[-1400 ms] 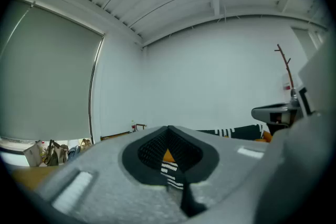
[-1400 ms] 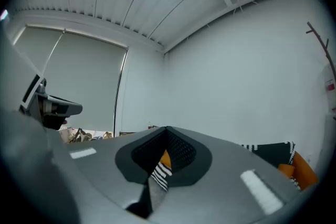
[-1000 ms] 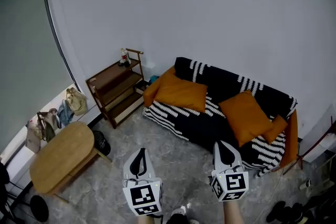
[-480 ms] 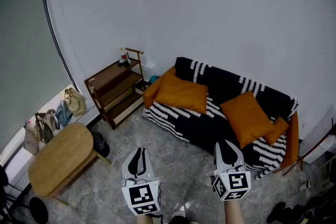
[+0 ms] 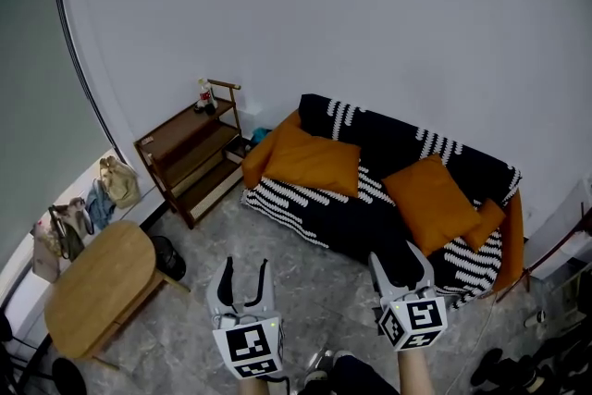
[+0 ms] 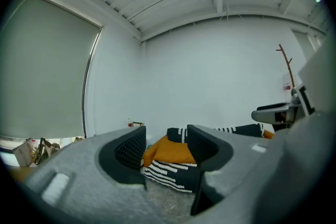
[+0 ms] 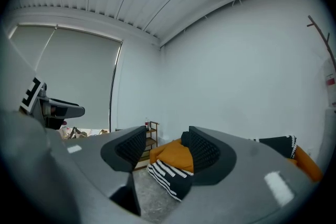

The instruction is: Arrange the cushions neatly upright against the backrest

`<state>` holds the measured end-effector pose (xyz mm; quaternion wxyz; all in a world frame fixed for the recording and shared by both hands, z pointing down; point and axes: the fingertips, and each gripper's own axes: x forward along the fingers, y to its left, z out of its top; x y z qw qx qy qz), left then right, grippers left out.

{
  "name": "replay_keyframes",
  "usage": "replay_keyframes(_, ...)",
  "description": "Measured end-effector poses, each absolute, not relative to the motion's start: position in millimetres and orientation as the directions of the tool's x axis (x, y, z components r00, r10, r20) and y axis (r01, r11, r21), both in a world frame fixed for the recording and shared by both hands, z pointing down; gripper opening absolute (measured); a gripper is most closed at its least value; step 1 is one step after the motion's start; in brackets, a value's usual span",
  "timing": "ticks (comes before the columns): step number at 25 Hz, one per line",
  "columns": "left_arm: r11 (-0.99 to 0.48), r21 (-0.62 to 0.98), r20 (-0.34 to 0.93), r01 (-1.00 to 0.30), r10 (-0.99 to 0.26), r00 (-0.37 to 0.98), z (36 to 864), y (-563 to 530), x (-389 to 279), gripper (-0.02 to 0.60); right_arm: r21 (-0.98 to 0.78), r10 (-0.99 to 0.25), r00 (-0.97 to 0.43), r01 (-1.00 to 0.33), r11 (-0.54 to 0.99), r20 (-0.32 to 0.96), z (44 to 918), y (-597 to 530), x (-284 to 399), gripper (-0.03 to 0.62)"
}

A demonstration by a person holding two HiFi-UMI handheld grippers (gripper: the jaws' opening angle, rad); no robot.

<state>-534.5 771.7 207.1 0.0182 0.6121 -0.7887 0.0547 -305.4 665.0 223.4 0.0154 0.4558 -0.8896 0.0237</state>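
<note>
A bare white wall (image 5: 370, 32) and a grey stone floor (image 5: 305, 287) frame a low sofa (image 5: 361, 222) under a black cover with white stripes. A wooden shelf (image 5: 190, 164) stands beside its left end and a round wooden table (image 5: 92, 287) sits nearer the camera. Three orange cushions lie loose on the seat. A large cushion (image 5: 313, 164) is slumped at the left end, a second cushion (image 5: 433, 203) lies tilted on the right half, and a small cushion (image 5: 486, 225) is tucked just beside it at the far right. None looks properly upright against the backrest (image 5: 398, 145), so the tidying seems not yet begun. The left gripper (image 5: 244, 265) and the right gripper (image 5: 398, 256) are held level over the floor, side by side and pointing at the sofa, well apart from any cushion. The jaws of both have just been opening and now stand wide with nothing between them. That is probably in readiness to take a cushion by an edge once the person is close enough, most likely the nearer right-hand one.
</note>
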Motion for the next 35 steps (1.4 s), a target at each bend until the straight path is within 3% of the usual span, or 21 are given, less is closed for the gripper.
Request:
replay_keyframes(11, 0.269, -0.051, 0.127, -0.962, -0.953, -0.273, 229.0, 697.8, -565.8, 0.250, -0.009, -0.800, -0.594, -0.804, 0.595, 0.082, 240.8, 584.6, -334.9, 0.267)
replay_keyframes(23, 0.336, -0.081, 0.122, -0.938, -0.931, -0.344, 212.7, 538.8, -619.2, 0.250, 0.007, -0.757, -0.652, -0.757, 0.653, 0.051, 222.0, 399.5, -400.5, 0.268)
replay_keyframes(35, 0.332, -0.119, 0.128, -0.936, -0.930, -0.346, 208.2, 412.0, -641.2, 0.250, -0.041, -0.778, -0.626, -0.780, 0.624, 0.057, 227.8, 265.9, -404.6, 0.269)
